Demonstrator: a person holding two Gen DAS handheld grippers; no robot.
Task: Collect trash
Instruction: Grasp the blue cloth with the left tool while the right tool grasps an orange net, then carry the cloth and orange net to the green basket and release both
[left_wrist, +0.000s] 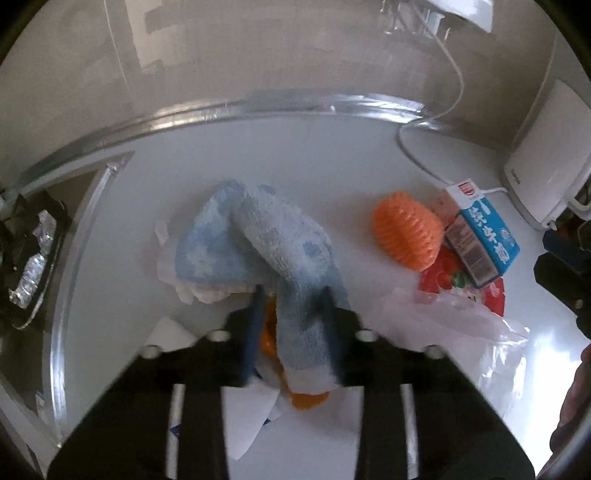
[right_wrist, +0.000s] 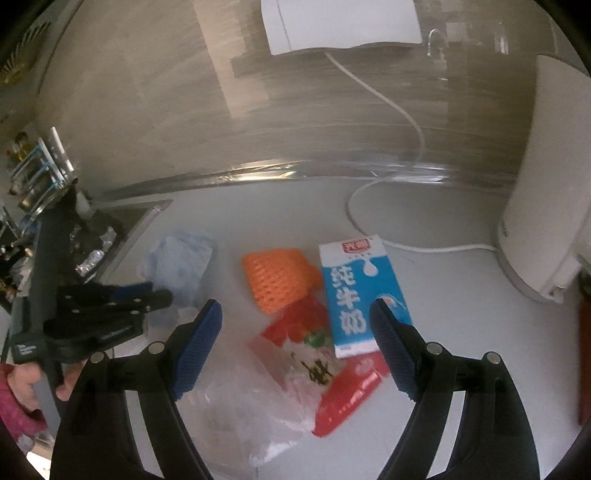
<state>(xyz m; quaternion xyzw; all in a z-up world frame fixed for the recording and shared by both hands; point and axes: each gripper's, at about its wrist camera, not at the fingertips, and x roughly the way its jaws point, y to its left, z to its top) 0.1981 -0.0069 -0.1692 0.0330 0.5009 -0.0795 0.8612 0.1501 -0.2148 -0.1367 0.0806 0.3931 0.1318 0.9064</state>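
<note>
While the left gripper (left_wrist: 291, 325) clamps down on the blue towel (left_wrist: 258, 243), the right gripper (right_wrist: 295, 343) hangs spread wide over the trash pile.

Far left, the sink (left_wrist: 33, 258) with crumpled foil in it, then the towel pinched between the left pads on the white counter (left_wrist: 295, 155), draped over a white tissue (left_wrist: 173, 266). My read: lift straight and slowly, so the cloth's tail peels off the tissue and the orange scrap under the jaws without scattering them. Moving right, an orange foam net (right_wrist: 277, 277), a clear plastic bag (right_wrist: 258, 406) over a red wrapper (right_wrist: 347, 391), and the blue milk carton (right_wrist: 362, 295) lying just ahead of the open right jaws, untouched. Watch that white cable (right_wrist: 369, 199) curling behind the carton to the white appliance (right_wrist: 535, 206); it could snag a careless sweep.
</note>
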